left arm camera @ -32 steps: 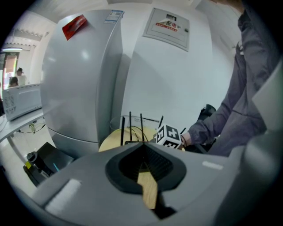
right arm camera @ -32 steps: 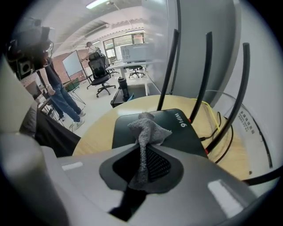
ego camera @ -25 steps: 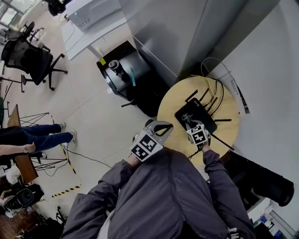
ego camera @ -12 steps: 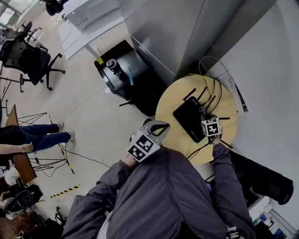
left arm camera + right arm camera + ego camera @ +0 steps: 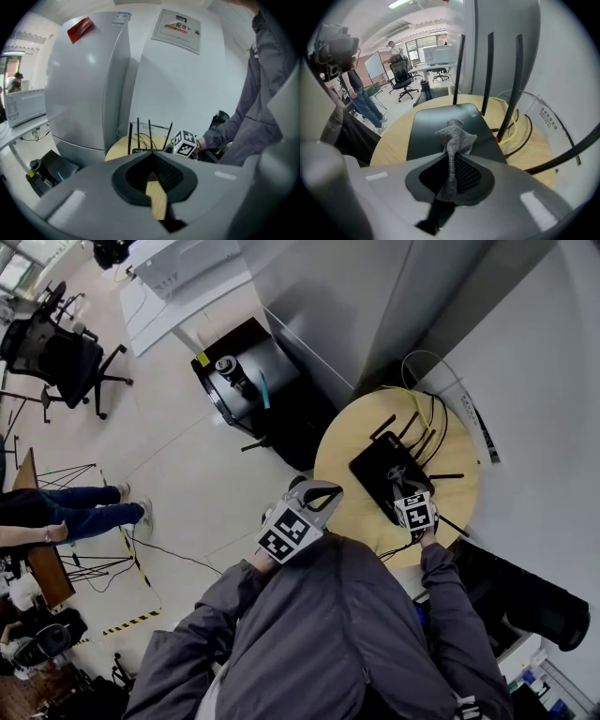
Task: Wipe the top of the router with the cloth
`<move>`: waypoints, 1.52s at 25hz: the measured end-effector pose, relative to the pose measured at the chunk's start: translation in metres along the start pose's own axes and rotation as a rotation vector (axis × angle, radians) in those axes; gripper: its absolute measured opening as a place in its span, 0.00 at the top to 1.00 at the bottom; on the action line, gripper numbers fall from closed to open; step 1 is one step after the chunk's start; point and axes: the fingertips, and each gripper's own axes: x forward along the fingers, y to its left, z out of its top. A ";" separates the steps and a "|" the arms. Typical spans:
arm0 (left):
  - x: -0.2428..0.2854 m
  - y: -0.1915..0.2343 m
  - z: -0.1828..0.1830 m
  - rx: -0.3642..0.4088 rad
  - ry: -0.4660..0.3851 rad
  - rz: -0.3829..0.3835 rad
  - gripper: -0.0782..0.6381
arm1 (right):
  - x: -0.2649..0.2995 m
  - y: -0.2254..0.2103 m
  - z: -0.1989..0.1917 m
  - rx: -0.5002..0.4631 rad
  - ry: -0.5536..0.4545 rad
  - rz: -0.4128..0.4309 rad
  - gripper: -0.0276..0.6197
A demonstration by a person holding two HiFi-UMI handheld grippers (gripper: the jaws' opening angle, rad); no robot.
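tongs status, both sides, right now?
Left tongs: shut, nothing in them.
Right tongs: shut on the grey cloth, held over the router.

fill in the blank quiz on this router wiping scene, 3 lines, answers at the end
1. The right gripper is shut on a grey ___.
2. The black router lies on a ___ wooden table.
3. The left gripper has its jaws together and holds ___.

Answers: cloth; round; nothing
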 end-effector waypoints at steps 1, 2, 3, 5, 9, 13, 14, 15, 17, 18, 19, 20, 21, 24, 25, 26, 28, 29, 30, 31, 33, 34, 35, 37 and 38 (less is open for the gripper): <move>0.000 0.000 0.000 0.000 0.000 -0.001 0.89 | -0.001 0.007 -0.002 -0.001 0.000 0.013 0.91; 0.001 -0.001 0.000 0.000 0.001 -0.002 0.89 | -0.003 0.014 -0.004 -0.004 0.000 0.025 0.91; 0.001 -0.001 0.000 0.001 0.002 -0.004 0.89 | -0.004 0.021 -0.006 -0.007 0.000 0.037 0.91; 0.001 -0.001 0.000 0.002 0.004 -0.007 0.89 | -0.006 0.035 -0.010 -0.013 0.001 0.061 0.91; 0.003 -0.003 0.001 0.008 0.006 -0.014 0.89 | -0.010 0.052 -0.011 -0.024 0.001 0.096 0.91; 0.002 -0.004 0.001 0.017 0.005 -0.016 0.89 | -0.010 0.041 -0.012 -0.004 -0.027 0.101 0.91; 0.001 -0.004 0.001 0.018 0.005 -0.015 0.89 | -0.012 0.030 -0.012 0.021 -0.039 0.080 0.91; 0.001 -0.003 0.001 0.017 0.005 -0.014 0.89 | -0.014 0.017 -0.011 0.050 -0.046 0.047 0.91; 0.000 -0.003 0.001 0.012 0.006 -0.013 0.89 | -0.018 -0.014 -0.014 0.102 -0.047 -0.027 0.91; 0.000 -0.003 0.001 0.011 0.007 -0.012 0.89 | -0.019 -0.027 -0.015 0.120 -0.043 -0.058 0.91; 0.000 -0.003 0.000 0.010 0.007 -0.012 0.89 | -0.020 -0.039 -0.017 0.130 -0.037 -0.084 0.91; 0.000 -0.004 0.000 0.010 0.007 -0.012 0.89 | -0.020 -0.047 -0.019 0.135 -0.029 -0.104 0.91; 0.000 -0.004 0.000 0.011 0.007 -0.012 0.89 | -0.019 -0.054 -0.021 0.137 -0.019 -0.120 0.91; 0.000 -0.005 0.000 0.018 0.007 -0.013 0.89 | -0.015 -0.060 -0.027 0.132 0.018 -0.137 0.91; -0.001 -0.004 -0.001 0.018 0.006 -0.012 0.89 | -0.015 -0.058 -0.028 0.125 0.027 -0.135 0.91; -0.001 -0.005 -0.001 0.017 0.006 -0.011 0.89 | -0.015 -0.055 -0.029 0.114 0.036 -0.131 0.91; -0.003 -0.005 -0.002 0.015 0.005 -0.007 0.89 | -0.017 -0.047 -0.032 0.091 0.050 -0.118 0.91; -0.004 -0.005 -0.002 0.013 0.005 -0.006 0.89 | -0.018 -0.041 -0.033 0.083 0.053 -0.109 0.91; -0.004 -0.005 -0.002 0.013 0.005 -0.007 0.89 | -0.020 -0.035 -0.035 0.077 0.055 -0.099 0.91; -0.003 -0.006 -0.002 0.013 0.005 -0.008 0.89 | -0.020 -0.029 -0.038 0.068 0.056 -0.091 0.91; -0.002 -0.006 -0.002 0.014 0.005 -0.011 0.89 | -0.021 -0.017 -0.045 0.050 0.059 -0.077 0.91; -0.002 -0.007 -0.002 0.015 0.004 -0.012 0.89 | -0.022 -0.009 -0.048 0.042 0.060 -0.068 0.91; -0.002 -0.007 -0.002 0.015 0.004 -0.014 0.89 | -0.024 -0.001 -0.050 0.036 0.061 -0.055 0.91; -0.002 -0.009 -0.002 0.017 0.003 -0.017 0.89 | -0.030 0.018 -0.053 0.029 0.058 -0.024 0.91; -0.002 -0.010 -0.002 0.018 0.004 -0.019 0.89 | -0.032 0.026 -0.054 0.026 0.056 -0.009 0.91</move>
